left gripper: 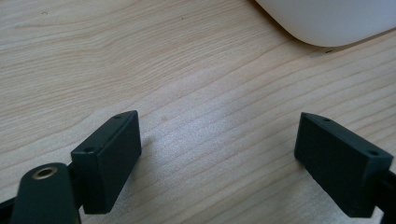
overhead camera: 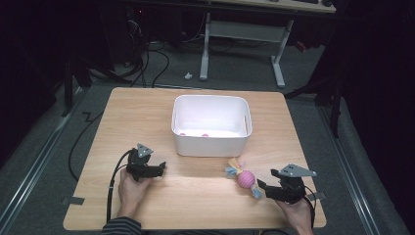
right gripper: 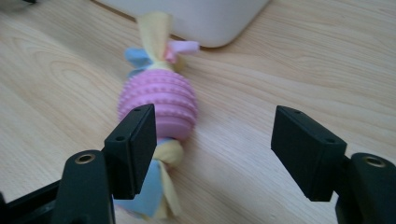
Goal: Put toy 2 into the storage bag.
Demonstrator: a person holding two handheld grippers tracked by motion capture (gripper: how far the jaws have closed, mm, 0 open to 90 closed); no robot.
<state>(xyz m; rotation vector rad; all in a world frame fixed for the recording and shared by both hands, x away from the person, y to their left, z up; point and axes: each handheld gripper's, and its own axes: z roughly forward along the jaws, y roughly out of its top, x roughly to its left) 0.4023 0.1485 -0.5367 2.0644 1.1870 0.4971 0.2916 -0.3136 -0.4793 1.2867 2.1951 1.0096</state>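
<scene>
Pink ribbed toy (right gripper: 159,105) beside right gripper (right gripper: 215,140)'s wide, empty jaws; left gripper (left gripper: 219,156)'s jaws wide over bare table (left gripper: 196,93).

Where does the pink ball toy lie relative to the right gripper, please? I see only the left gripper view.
Observer: The pink ball toy lies just ahead of the right gripper, by one jaw and not between the two.
Operator: Are those jaws open?
Observer: Yes, open, with nothing between them.
Operator: Is the white bin empty?
Observer: No, the high view shows the white bin holding small pink things.
</scene>
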